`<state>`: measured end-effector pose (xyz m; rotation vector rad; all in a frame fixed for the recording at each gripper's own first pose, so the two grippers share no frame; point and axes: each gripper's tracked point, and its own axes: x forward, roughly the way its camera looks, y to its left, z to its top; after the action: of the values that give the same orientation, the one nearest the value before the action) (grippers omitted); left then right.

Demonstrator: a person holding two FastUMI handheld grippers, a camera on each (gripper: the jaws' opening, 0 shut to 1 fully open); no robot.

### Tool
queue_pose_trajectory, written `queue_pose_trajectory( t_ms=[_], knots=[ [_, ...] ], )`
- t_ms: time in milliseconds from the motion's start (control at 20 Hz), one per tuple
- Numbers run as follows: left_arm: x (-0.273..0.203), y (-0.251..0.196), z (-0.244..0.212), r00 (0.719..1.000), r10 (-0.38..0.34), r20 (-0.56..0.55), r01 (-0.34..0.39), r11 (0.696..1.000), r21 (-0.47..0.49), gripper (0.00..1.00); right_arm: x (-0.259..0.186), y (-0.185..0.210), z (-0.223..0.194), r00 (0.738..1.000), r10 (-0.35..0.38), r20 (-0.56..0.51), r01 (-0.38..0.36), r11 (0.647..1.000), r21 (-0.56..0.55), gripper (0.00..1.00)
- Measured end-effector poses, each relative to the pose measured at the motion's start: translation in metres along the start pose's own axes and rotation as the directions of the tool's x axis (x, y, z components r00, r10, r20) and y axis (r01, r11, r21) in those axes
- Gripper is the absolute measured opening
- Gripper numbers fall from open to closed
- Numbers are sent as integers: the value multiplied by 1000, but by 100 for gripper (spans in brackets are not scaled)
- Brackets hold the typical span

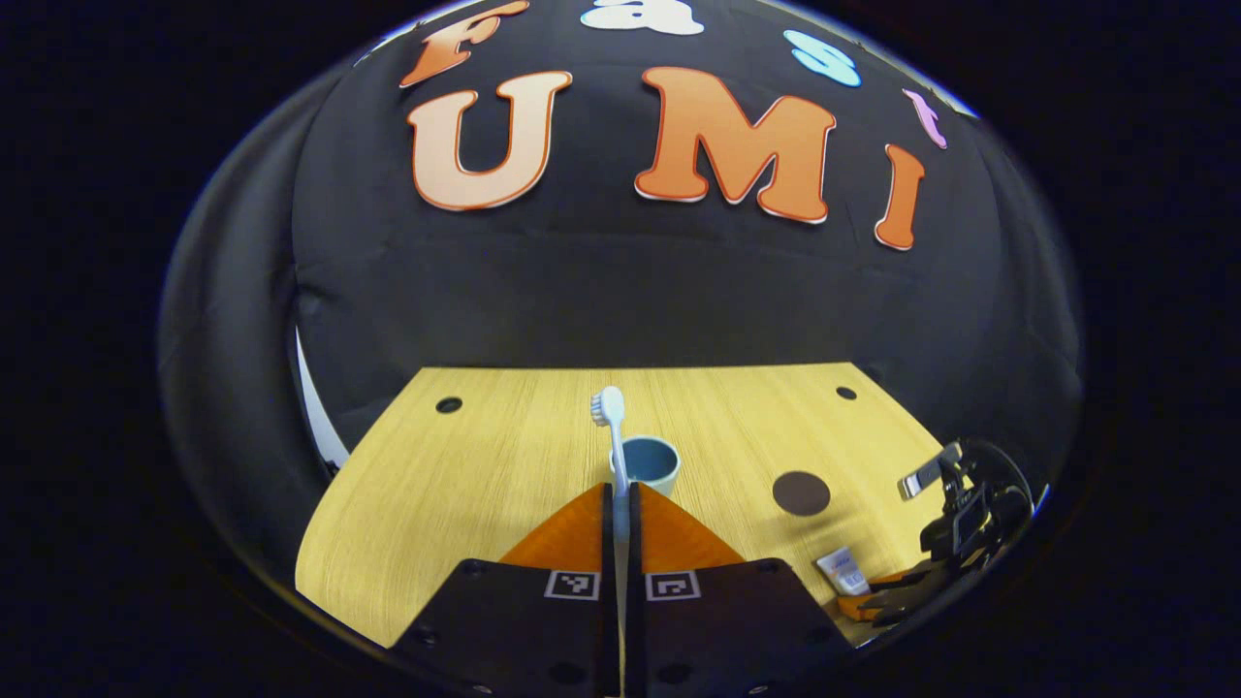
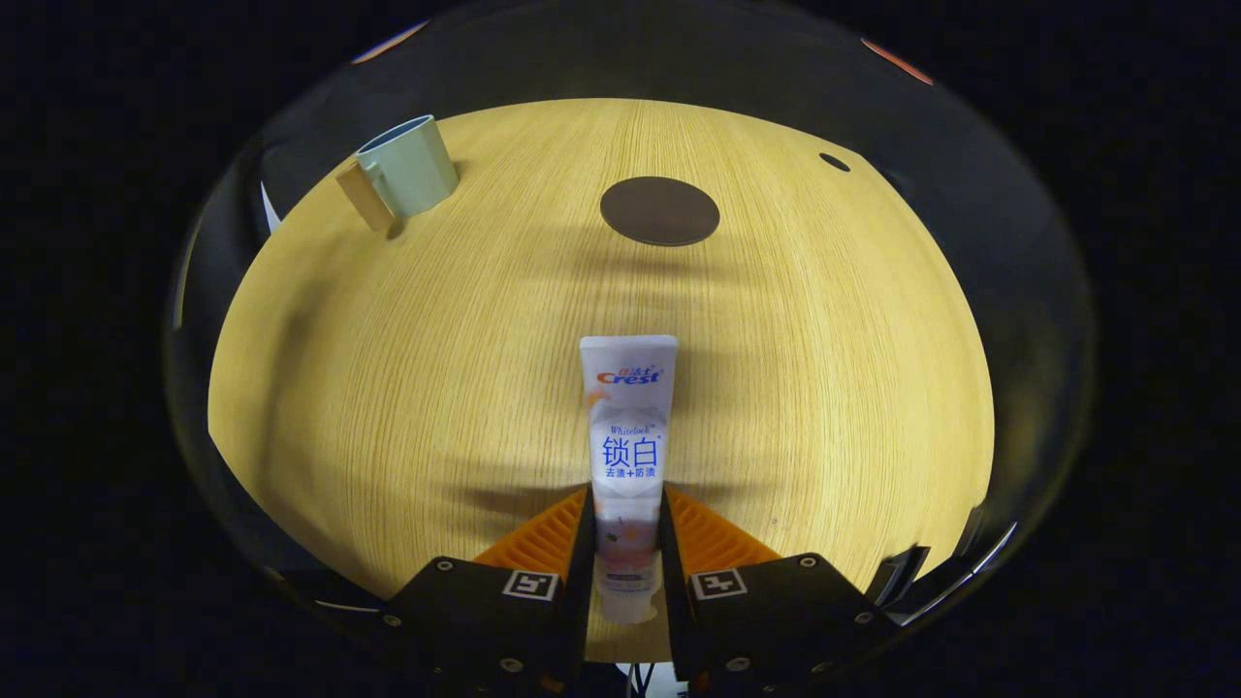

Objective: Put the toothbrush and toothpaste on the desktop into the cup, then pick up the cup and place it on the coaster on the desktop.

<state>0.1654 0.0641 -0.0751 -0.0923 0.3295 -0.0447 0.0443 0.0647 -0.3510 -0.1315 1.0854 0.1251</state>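
1. The white plastic toothbrush (image 1: 613, 436) stands upright in the left gripper view, bristle head at the top, its handle pinched between the two orange ribbed fingers (image 1: 572, 538) of the left gripper (image 1: 620, 504), which are drawn close together on it.
2. Just behind the toothbrush in that view sits the pale blue ceramic cup (image 1: 648, 465), upright on the light wooden desktop (image 1: 465, 485), its mouth open upward.
3. In the right gripper view the same cup (image 2: 409, 165) stands near the far left edge of the desktop (image 2: 388, 388), with a tan handle on its left side.
4. The white toothpaste tube (image 2: 626, 456) points away along the fingers of the right gripper (image 2: 626, 514); its lower part lies between the two orange fingers (image 2: 538, 543), which press against its sides.
5. The flat crimped end of the tube reaches out over the wood, the cap end near the gripper body.
6. The dark brown round coaster (image 2: 659, 210) lies flat on the desktop, well beyond the tube and to the right of the cup.
7. In the left gripper view the coaster (image 1: 801, 492) lies right of the cup, apart from it.
8. Farther right in that view, near the desktop's edge, the right gripper (image 1: 887, 591) shows with the toothpaste tube (image 1: 842, 570) at its orange fingers.
9. Small dark holes (image 1: 449, 404) mark the desktop's far corners.
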Motion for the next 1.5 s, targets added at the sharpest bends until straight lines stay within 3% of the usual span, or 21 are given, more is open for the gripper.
queue_pose_trajectory(
  t_ms=[200, 400, 450, 600, 850, 1050, 1250, 1500],
  knots=[
    [20, -6, 38, 994, -4, 107, 5, 1000, -8, 3, -6, 3, 5, 999, 23, 25, -24, 999, 26, 31],
    [44, -11, 65, 984, -21, 176, 22, 1000, -5, 2, -28, 7, 21, 992, 59, 107, -67, 995, 73, 34],
    [50, -13, 62, 983, -32, 180, 33, 999, 2, 2, -36, 6, 24, 989, 66, 131, -77, 993, 85, 29],
    [72, -21, 62, 978, -53, 201, 56, 998, -9, 3, -61, 10, 40, 974, 92, 208, -119, 986, 118, 31],
    [119, -27, 51, 947, -93, 307, 101, 995, -9, 3, -90, 12, 55, 945, 101, 311, -154, 977, 149, 34],
    [152, -28, 23, 950, -88, 300, 85, 996, 24, 3, -91, 9, 58, 944, 113, 310, -174, 969, 177, 32],
    [180, -30, 0, 964, -91, 250, 87, 996, 28, 2, -94, 11, 58, 953, 94, 288, -148, 974, 171, 32],
    [192, -33, -8, 969, -83, 231, 75, 996, 46, 4, -98, 10, 60, 960, 98, 262, -149, 972, 183, 31]
  ],
)
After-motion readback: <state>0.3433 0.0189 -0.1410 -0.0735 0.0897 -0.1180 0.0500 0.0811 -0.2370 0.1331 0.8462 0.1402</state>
